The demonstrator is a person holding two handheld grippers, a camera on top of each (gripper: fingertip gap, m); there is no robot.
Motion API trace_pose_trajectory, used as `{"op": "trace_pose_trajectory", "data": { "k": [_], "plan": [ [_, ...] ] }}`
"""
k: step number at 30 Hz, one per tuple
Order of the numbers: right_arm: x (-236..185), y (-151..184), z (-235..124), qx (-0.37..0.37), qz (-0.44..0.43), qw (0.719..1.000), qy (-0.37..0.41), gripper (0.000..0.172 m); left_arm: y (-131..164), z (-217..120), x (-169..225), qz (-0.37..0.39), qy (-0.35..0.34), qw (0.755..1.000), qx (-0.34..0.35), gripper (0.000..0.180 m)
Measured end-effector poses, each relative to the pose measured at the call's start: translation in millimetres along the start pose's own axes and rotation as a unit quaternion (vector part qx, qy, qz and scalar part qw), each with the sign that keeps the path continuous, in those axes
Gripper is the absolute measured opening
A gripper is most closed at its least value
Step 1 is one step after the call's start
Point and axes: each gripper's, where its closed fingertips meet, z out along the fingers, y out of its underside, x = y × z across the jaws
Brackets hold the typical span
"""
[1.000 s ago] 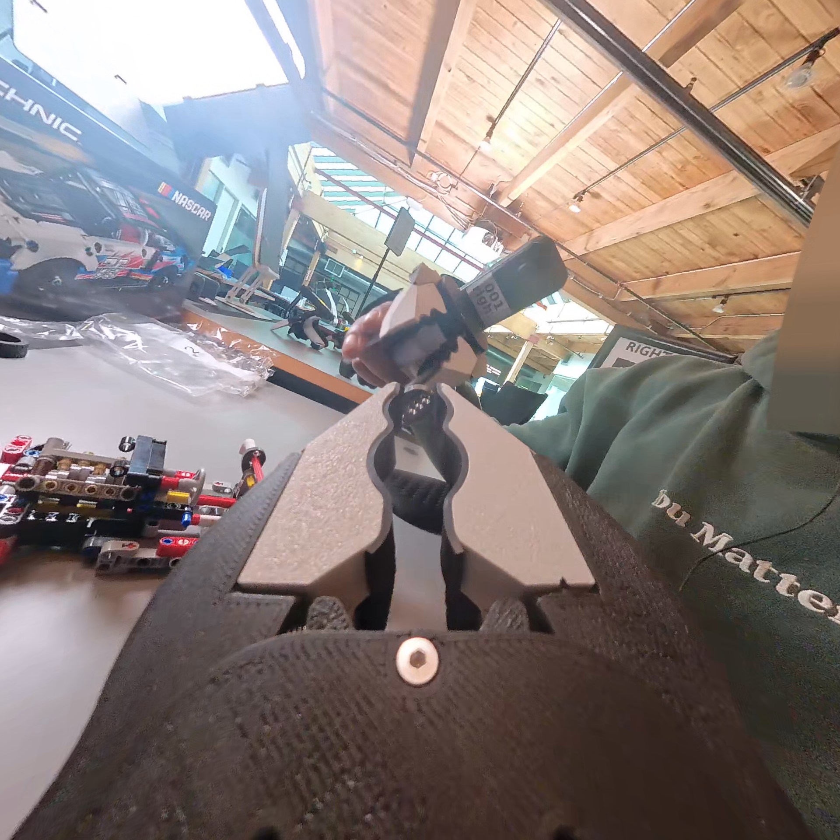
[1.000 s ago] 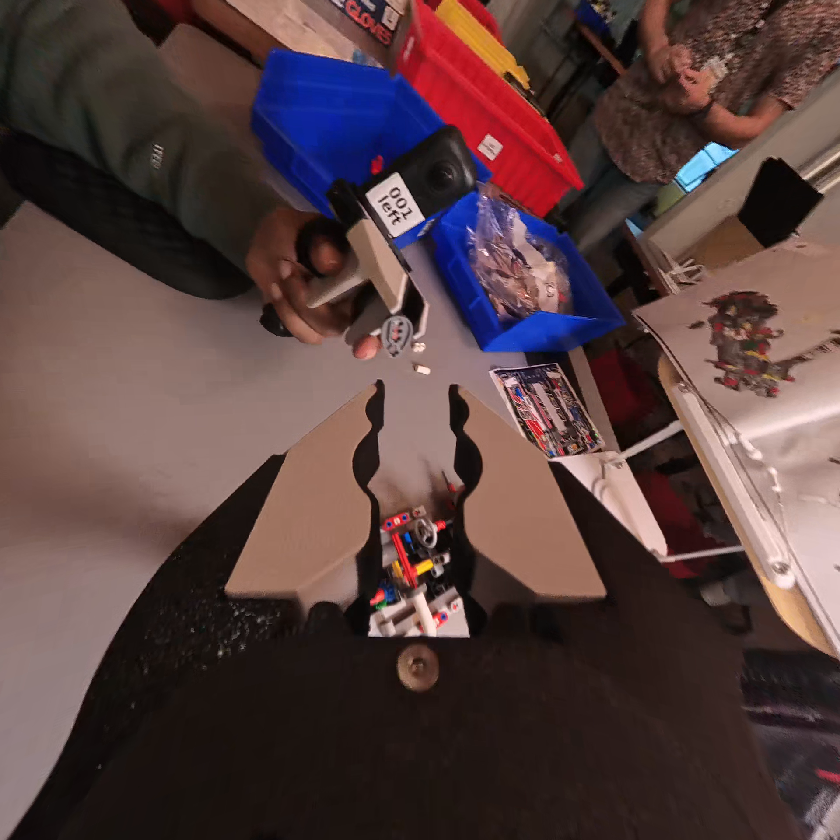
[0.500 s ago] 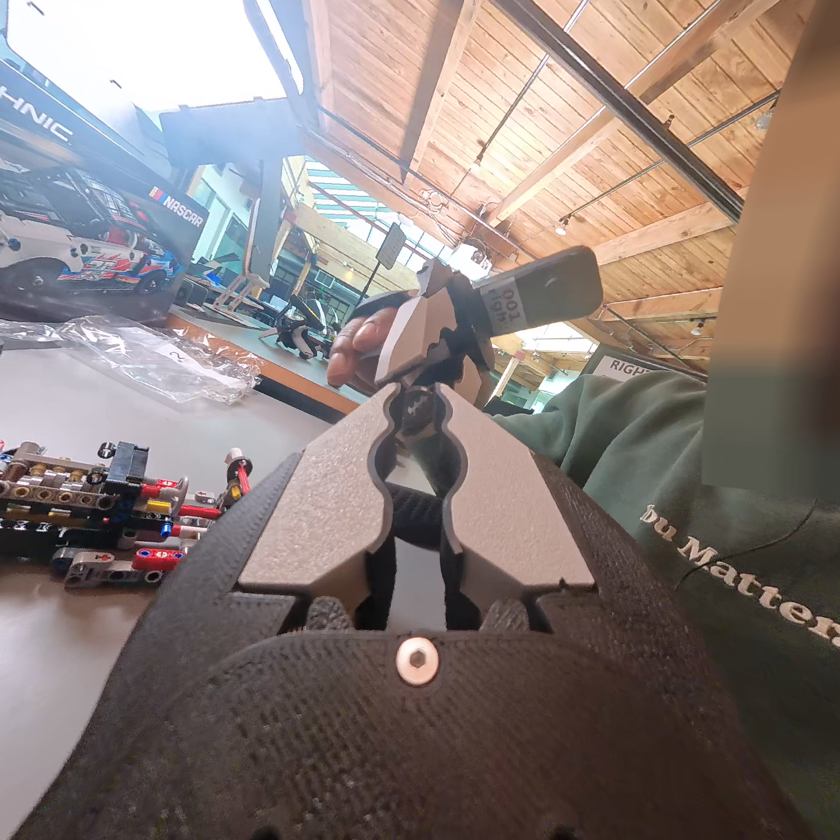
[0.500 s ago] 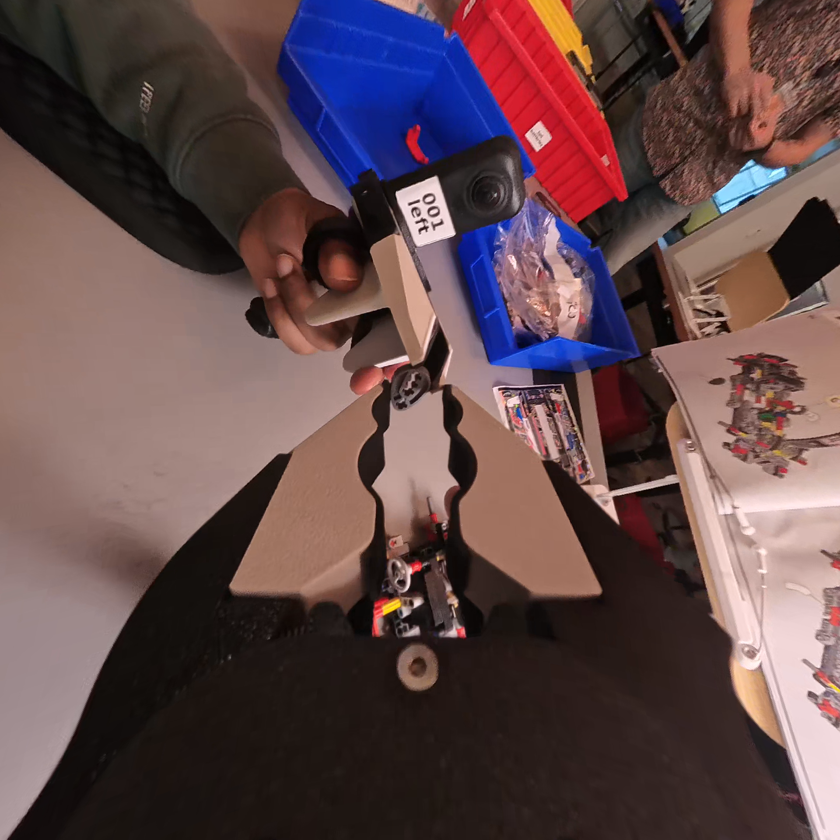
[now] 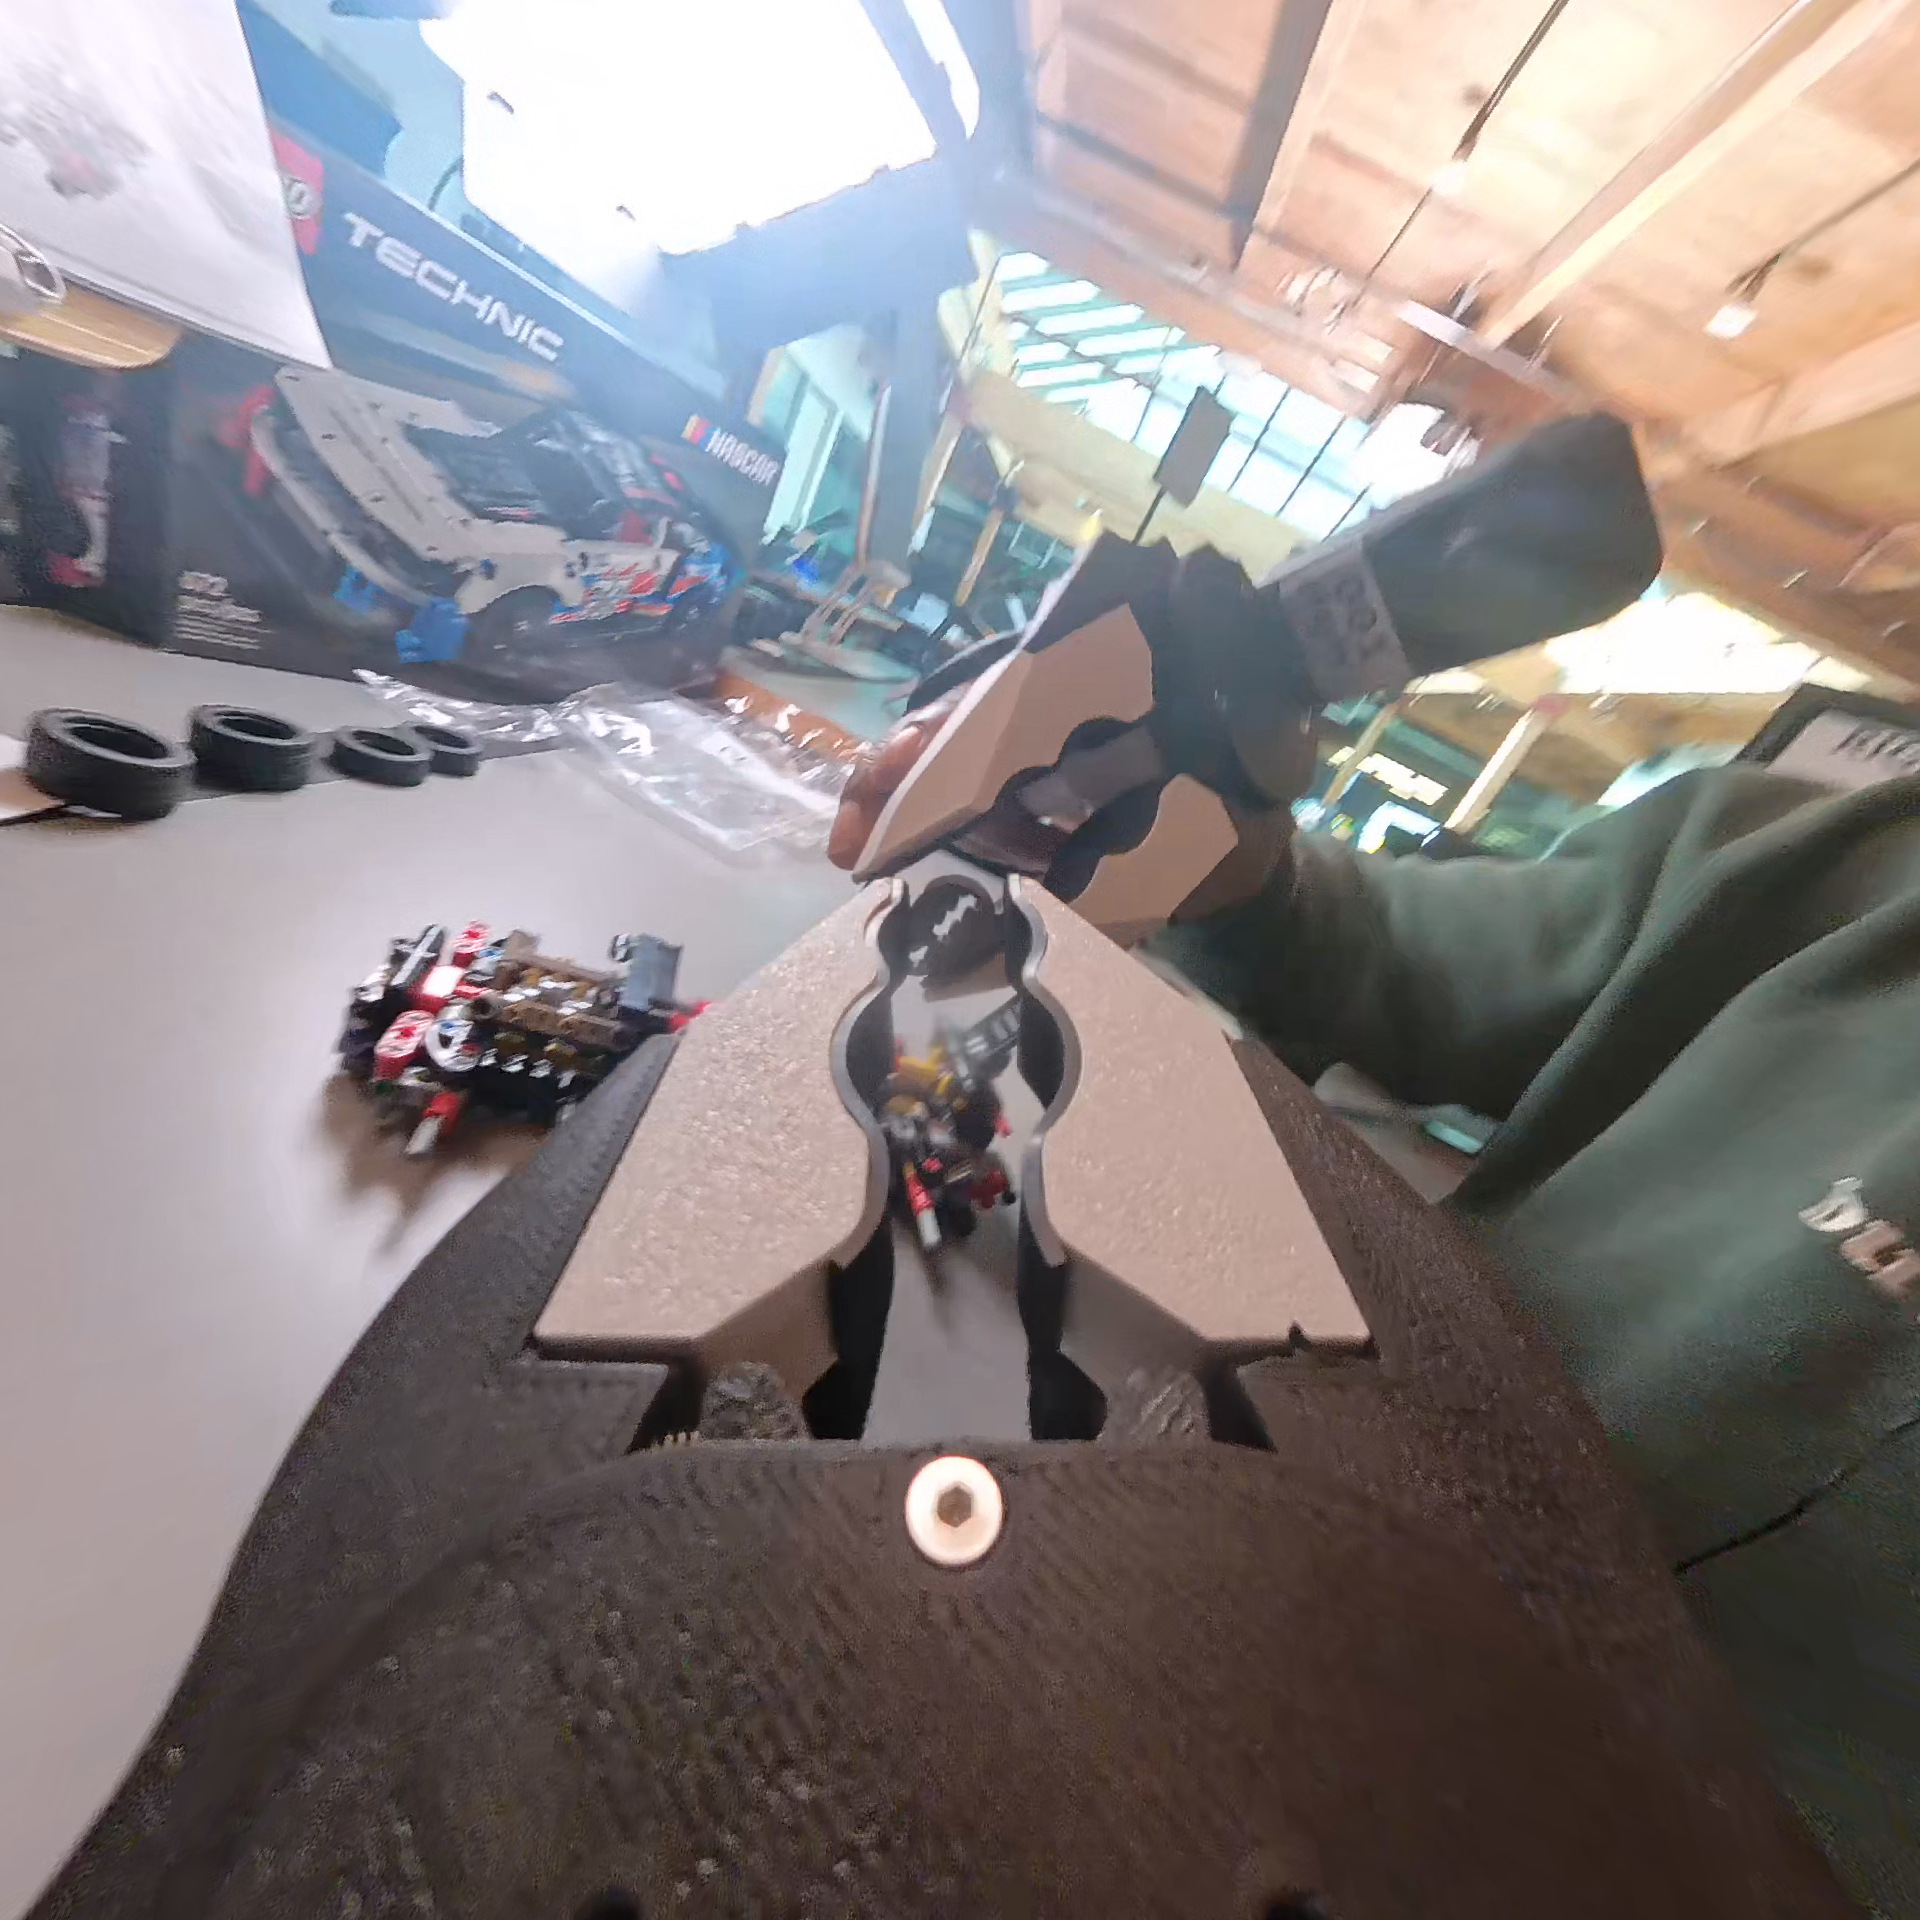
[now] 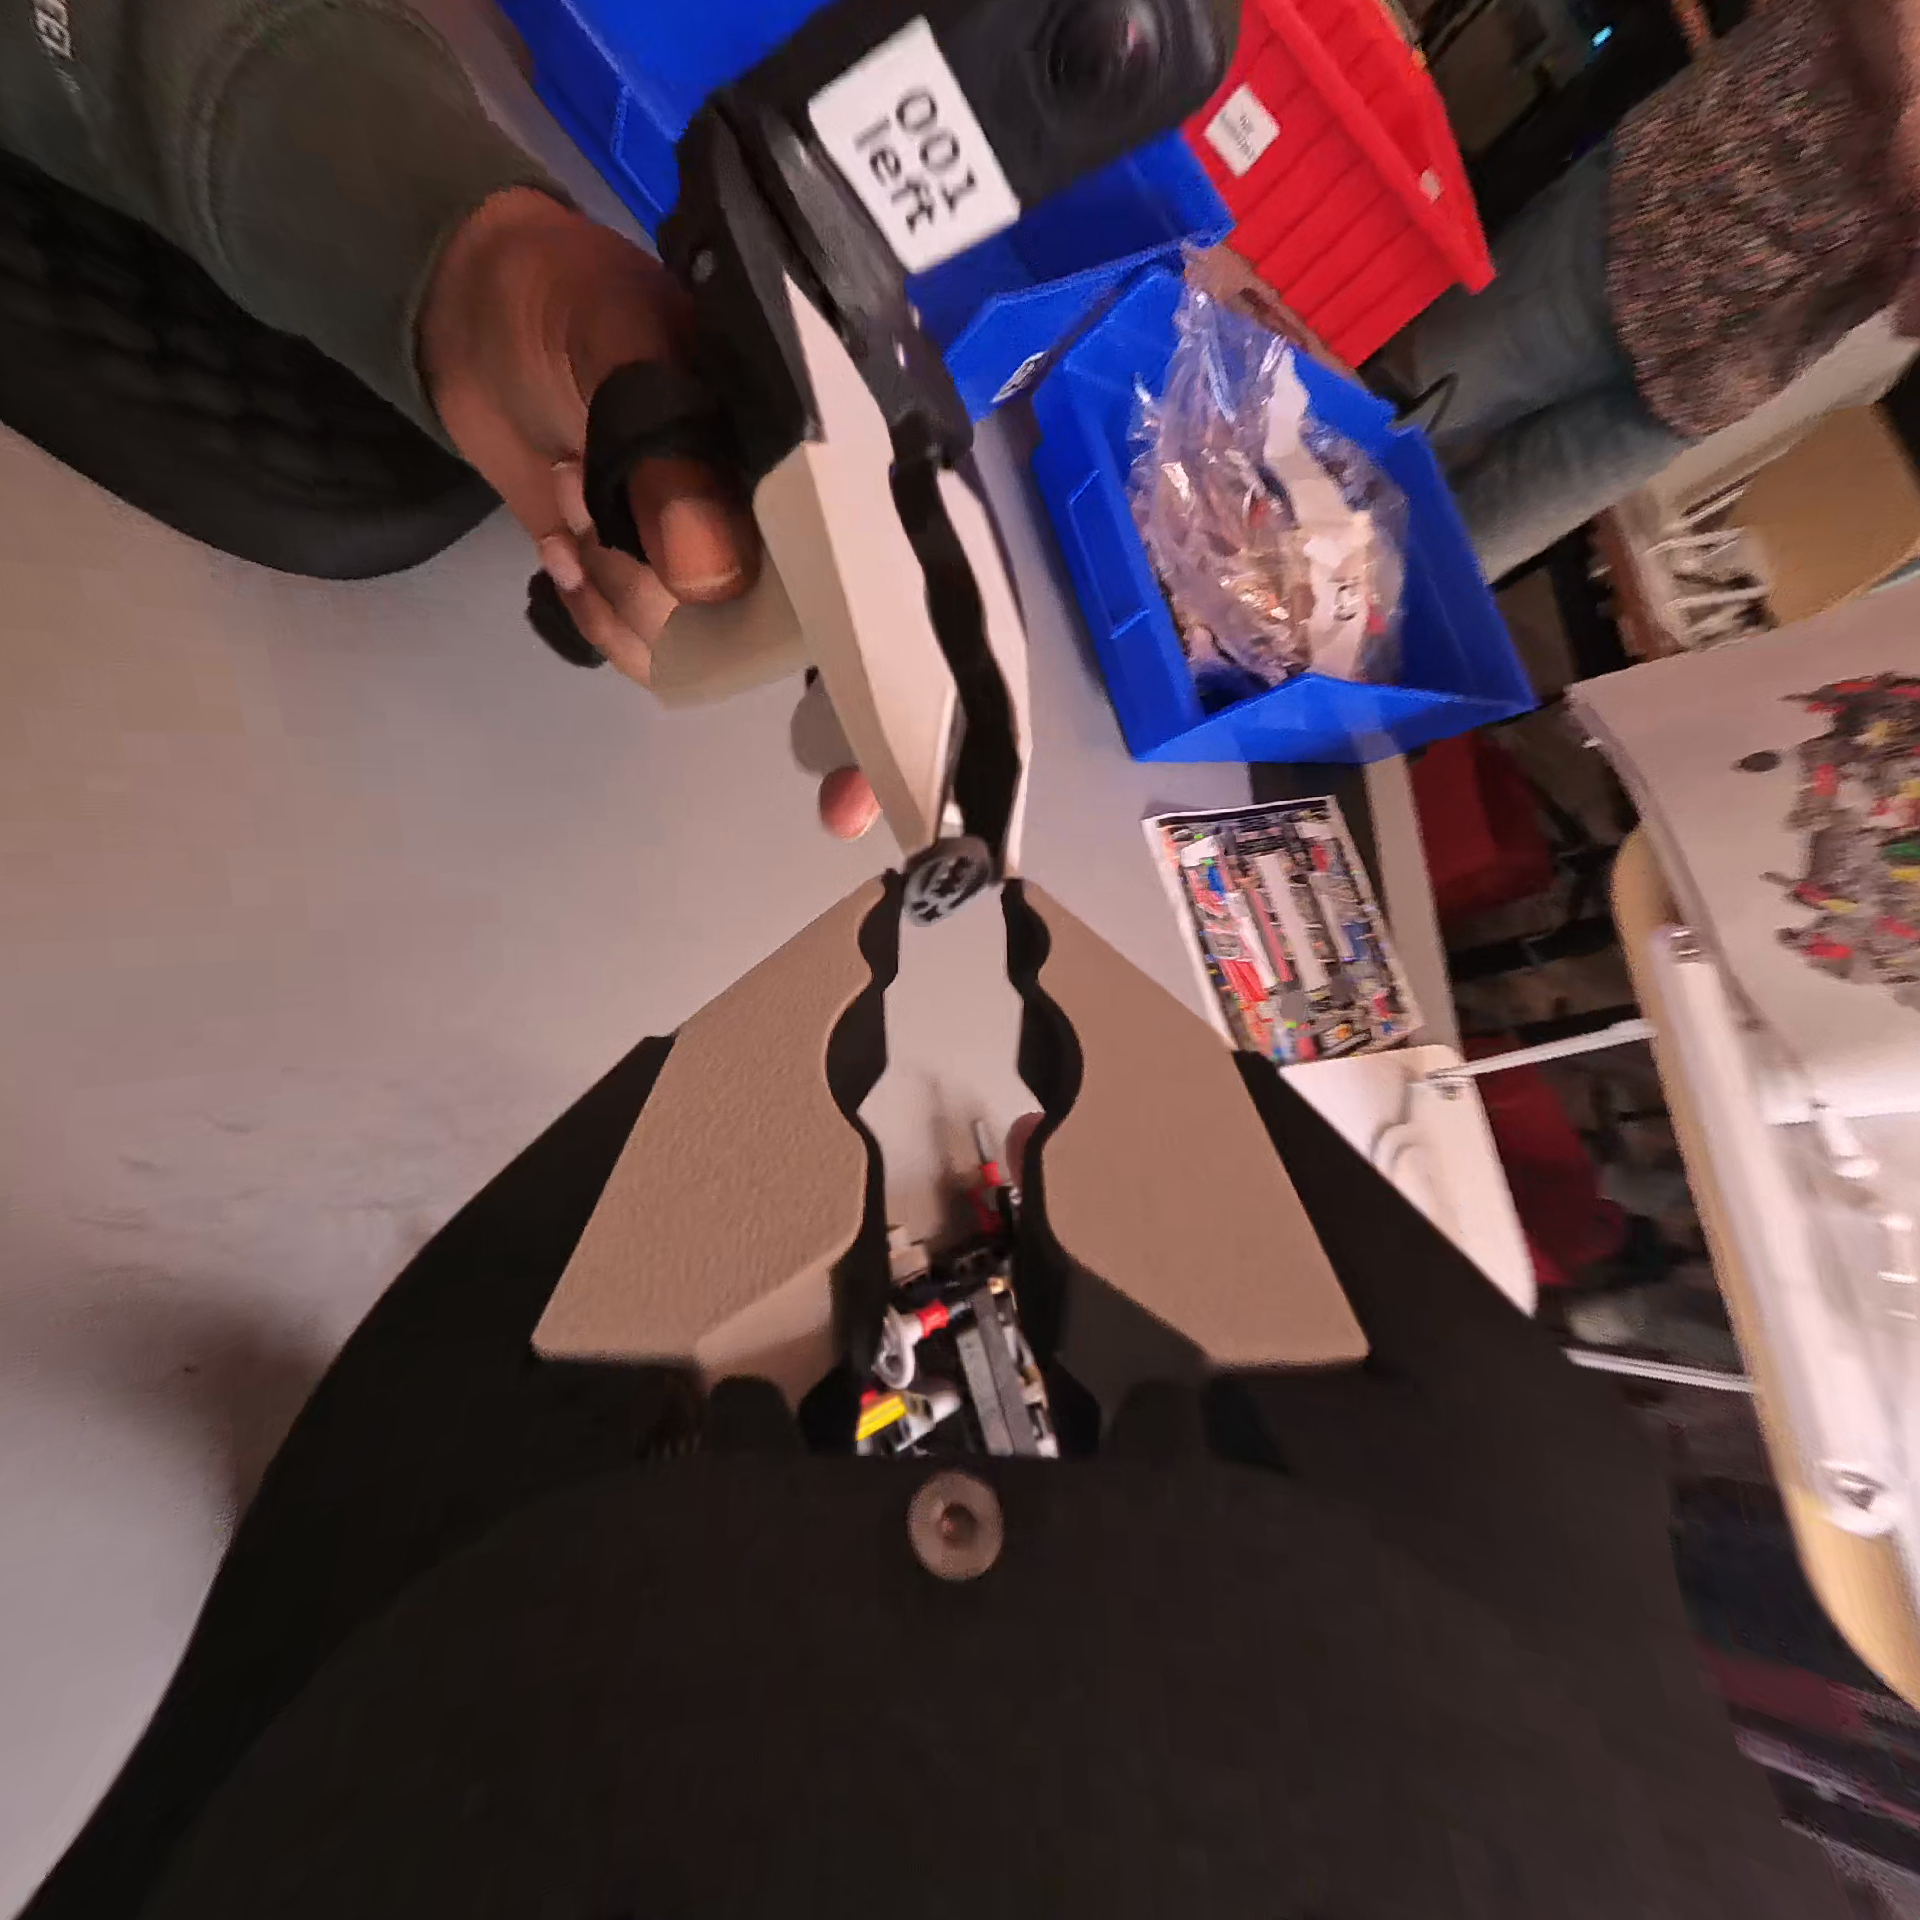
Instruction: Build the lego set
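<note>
I am watching the left tongs (image 5: 951, 904) clamping a small dark spoked disc (image 5: 951, 928) in the notch at their tips, both pads pressing on its rim. It is hanging in the air above the grey bench (image 5: 208, 1039), not lying on it. The right tongs (image 6: 948, 896) are meeting it tip to tip from the opposite side, standing slightly apart. The disc is sitting between their fingertips, one tip touching it and a thin sliver of bench showing at the other. Below on the bench a half-built brick assembly (image 5: 499, 1029) is lying, with four black tyres (image 5: 249, 743) and an empty clear bag (image 5: 686, 748) farther off. Beyond the left tongs are a sticker sheet (image 6: 1283, 930) and a blue bin (image 6: 1299, 717) holding bagged parts.
</note>
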Motion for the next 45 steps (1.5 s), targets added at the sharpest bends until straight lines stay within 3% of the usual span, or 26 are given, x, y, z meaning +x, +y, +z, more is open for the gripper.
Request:
{"op": "trace_pose_trajectory", "data": {
  "k": [2, 5, 10, 15, 20, 26, 31, 36, 41, 45],
  "plan": [
    [-0.7, 7.5, 5.2, 0.001, 0.028, 0.999, -0.034, 0.009, -6.1, -7.9, -8.1, 0.027, -0.035, 0.999, -0.007, 0.021],
    [-17.2, 21.3, 15.7, -0.011, 0.059, 0.991, -0.117, 0.009, -14.3, -25.0, -19.8, 0.039, -0.074, 0.996, -0.023, 0.016],
    [-52.9, 67.4, 29.6, -0.108, 0.032, 0.962, -0.248, 0.002, -28.3, -63.0, -41.3, 0.088, -0.171, 0.98, -0.053, 0.015],
    [-66.2, 100.0, 35.3, -0.194, -0.035, 0.931, -0.308, 0.001, -48.4, -115.7, -56.3, 0.15, -0.282, 0.945, -0.071, 0.017],
    [-73.6, 110.3, 37.0, -0.222, -0.041, 0.914, -0.338, 0.013, -10.0, -147.0, -84.8, 0.159, -0.359, 0.897, -0.201, 0.017],
    [-23.1, 75.7, 23.3, -0.13, 0.066, 0.95, -0.276, 0.018, 44.1, -144.0, -131.3, 0.15, -0.394, 0.843, -0.333, 0.018],
    [35.1, 58.8, -18.2, -0.014, 0.17, 0.974, -0.152, 0.019, 66.2, -142.4, -155.9, 0.125, -0.408, 0.826, -0.368, 0.022],
    [54.6, 83.4, -61.7, 0.042, 0.24, 0.969, -0.043, 0.017, 72.3, -141.3, -164.0, 0.114, -0.41, 0.827, -0.367, 0.018],
    [39.5, 109.4, -93.4, 0.081, 0.301, 0.95, 0.019, 0.016, 71.0, -141.3, -167.5, 0.139, -0.415, 0.819, -0.372, 0.009],
    [23.7, 123.8, -112.4, 0.096, 0.335, 0.935, 0.061, 0.016, 69.3, -137.1, -162.0, 0.149, -0.403, 0.825, -0.367, 0.004]
  ]
}}
